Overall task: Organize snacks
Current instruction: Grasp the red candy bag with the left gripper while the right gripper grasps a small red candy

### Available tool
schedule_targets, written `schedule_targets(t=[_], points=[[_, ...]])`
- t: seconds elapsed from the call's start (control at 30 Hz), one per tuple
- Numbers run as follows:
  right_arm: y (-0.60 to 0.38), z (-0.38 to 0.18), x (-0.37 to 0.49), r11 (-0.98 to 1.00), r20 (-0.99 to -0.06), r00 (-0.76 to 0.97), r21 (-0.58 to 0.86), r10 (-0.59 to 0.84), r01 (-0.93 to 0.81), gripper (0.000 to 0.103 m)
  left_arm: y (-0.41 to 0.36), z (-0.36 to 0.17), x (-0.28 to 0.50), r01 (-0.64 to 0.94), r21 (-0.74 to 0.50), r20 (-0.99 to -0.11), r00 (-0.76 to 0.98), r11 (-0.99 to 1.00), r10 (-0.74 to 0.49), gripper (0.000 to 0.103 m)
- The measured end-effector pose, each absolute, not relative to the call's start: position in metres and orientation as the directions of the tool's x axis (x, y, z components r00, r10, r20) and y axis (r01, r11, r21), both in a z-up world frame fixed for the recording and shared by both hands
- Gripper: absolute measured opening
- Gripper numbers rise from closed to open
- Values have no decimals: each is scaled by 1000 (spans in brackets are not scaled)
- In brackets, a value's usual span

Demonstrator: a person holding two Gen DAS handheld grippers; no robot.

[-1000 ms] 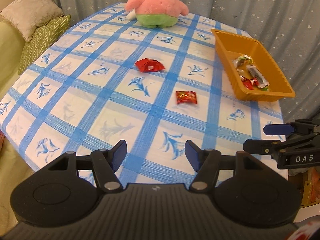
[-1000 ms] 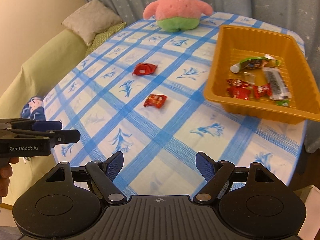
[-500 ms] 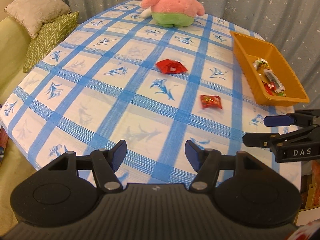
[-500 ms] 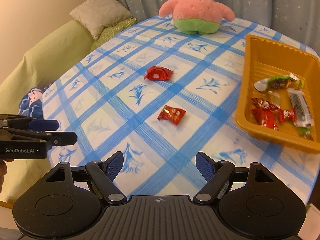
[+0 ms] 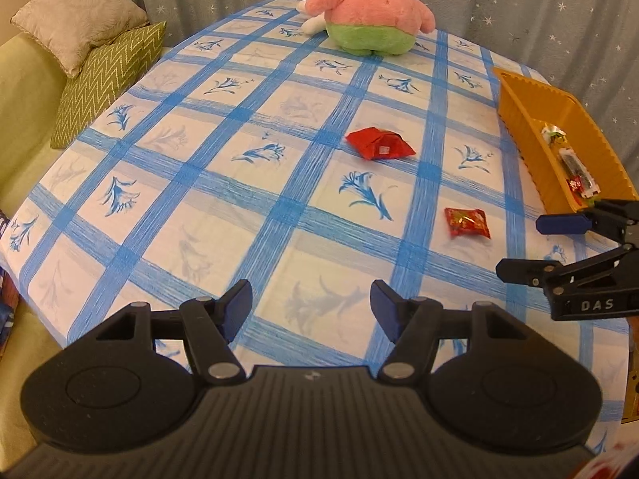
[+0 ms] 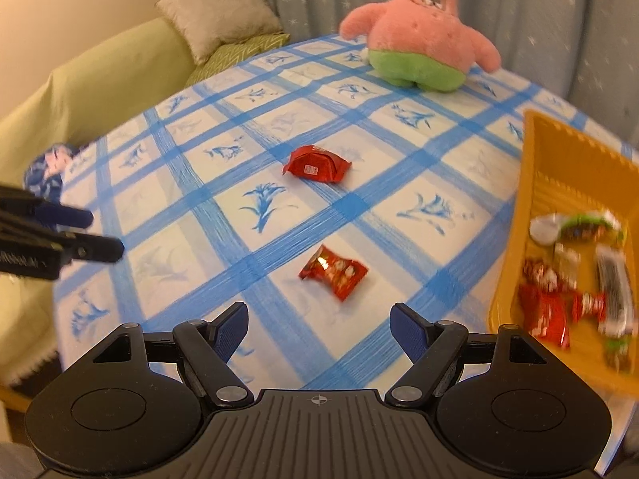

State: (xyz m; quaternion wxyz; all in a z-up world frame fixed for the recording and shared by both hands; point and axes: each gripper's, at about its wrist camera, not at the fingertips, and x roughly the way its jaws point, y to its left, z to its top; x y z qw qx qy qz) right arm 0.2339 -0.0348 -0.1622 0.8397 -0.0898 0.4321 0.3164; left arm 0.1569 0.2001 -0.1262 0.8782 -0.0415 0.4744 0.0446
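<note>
Two red snack packets lie loose on the blue-checked tablecloth: a larger one (image 5: 379, 146) (image 6: 317, 163) toward the middle and a smaller patterned one (image 5: 467, 222) (image 6: 333, 272) nearer the front. An orange tray (image 5: 519, 107) (image 6: 515, 215) at the right holds several snacks. My left gripper (image 5: 311, 303) is open and empty above the table's front part. My right gripper (image 6: 319, 325) is open and empty, just short of the smaller packet; it also shows in the left wrist view (image 5: 531, 245). The left gripper shows at the left edge of the right wrist view (image 6: 100, 231).
A pink and green plush star (image 5: 369, 12) (image 6: 419, 44) sits at the table's far edge. A green sofa (image 6: 88, 92) with cushions (image 5: 80, 20) stands to the left. A starred curtain (image 5: 539, 8) hangs behind.
Both grippers have moved forward over the table; the packets look nearer and larger. The right gripper now faces the smaller packet. Both stay open.
</note>
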Motion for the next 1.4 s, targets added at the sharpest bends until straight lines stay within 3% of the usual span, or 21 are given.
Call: schedule_targets(t=[0.07,0.37,0.67,0.87,1.07,1.4], points=[[-31,-167,239,771,-784,430,95,448,-630,66,202,-128,161,-114,-26,-836,547,993,40,63],[-17,-181,262,726,-799,430,14,422,-687,48,205,-137,178,-100,-28,-839,544,995,31,63],[-1,-193,275,669,-815,411,-39,409,-742,41,206,-143,192,-80,-28,-842,540,996,20,63],[3,-199,284,657,-830,365,1,421,-754,29,207,-148,202,-72,-26,-847,531,997,16,63],[1,-200,289,672,-831,341,52,440,-738,25,205,-150,212,-49,-25,-845,535,998,5,63],[-8,-196,298,765,-822,384,93,420,-638,22,190,-155,242,114,8,-815,576,993,-60,63]])
